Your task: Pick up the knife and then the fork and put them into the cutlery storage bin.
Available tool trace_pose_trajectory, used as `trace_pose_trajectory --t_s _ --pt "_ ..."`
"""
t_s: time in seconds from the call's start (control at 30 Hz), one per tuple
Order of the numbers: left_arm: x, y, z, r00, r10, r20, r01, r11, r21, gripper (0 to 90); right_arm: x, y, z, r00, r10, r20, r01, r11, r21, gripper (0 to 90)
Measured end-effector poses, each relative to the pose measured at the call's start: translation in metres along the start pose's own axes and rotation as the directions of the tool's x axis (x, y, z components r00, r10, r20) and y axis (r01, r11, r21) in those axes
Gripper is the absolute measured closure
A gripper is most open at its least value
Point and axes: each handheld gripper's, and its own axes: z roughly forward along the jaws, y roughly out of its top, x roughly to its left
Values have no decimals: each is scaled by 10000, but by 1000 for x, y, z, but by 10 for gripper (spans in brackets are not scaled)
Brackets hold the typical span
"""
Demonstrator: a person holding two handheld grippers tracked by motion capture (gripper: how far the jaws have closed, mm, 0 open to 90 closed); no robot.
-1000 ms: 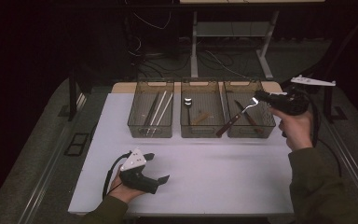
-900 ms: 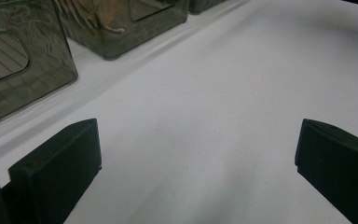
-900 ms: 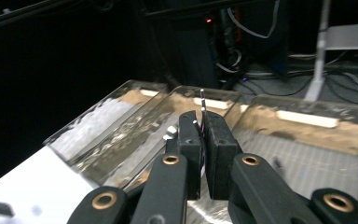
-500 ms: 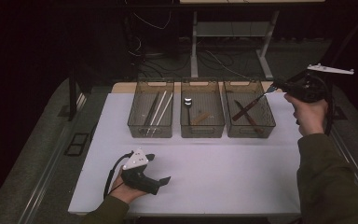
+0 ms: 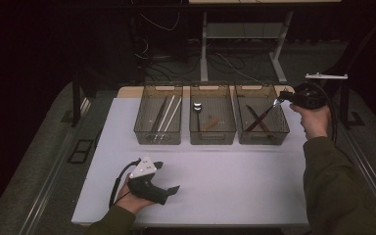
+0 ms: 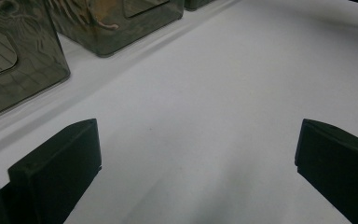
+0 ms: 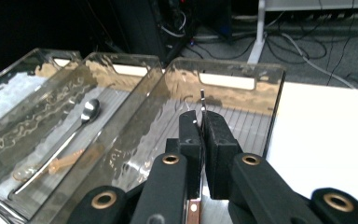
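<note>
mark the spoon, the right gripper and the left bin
spoon (image 7: 91,109), right gripper view, on its bowl
right gripper (image 7: 201,125), right gripper view, between its fingertips
left bin (image 5: 158,135), high view, on its near wall

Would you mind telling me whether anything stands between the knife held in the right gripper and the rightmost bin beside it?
Nothing visible does. The right gripper holds the knife at the open top of the rightmost bin, where other utensils lie on the floor.
</note>
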Motion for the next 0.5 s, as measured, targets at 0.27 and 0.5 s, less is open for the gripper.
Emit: trace_pose_trajectory --t_s 0.27,0.5 --pt "0 0 1 10000 52 -23 -52 10000 83 0 -3 -7 17 9996 77 -273 -58 9975 706 869" --pt "-1 1 1 10000 74 -61 -74 10000 6 0 -5 -11 34 9997 139 -178 -128 9982 594 837"
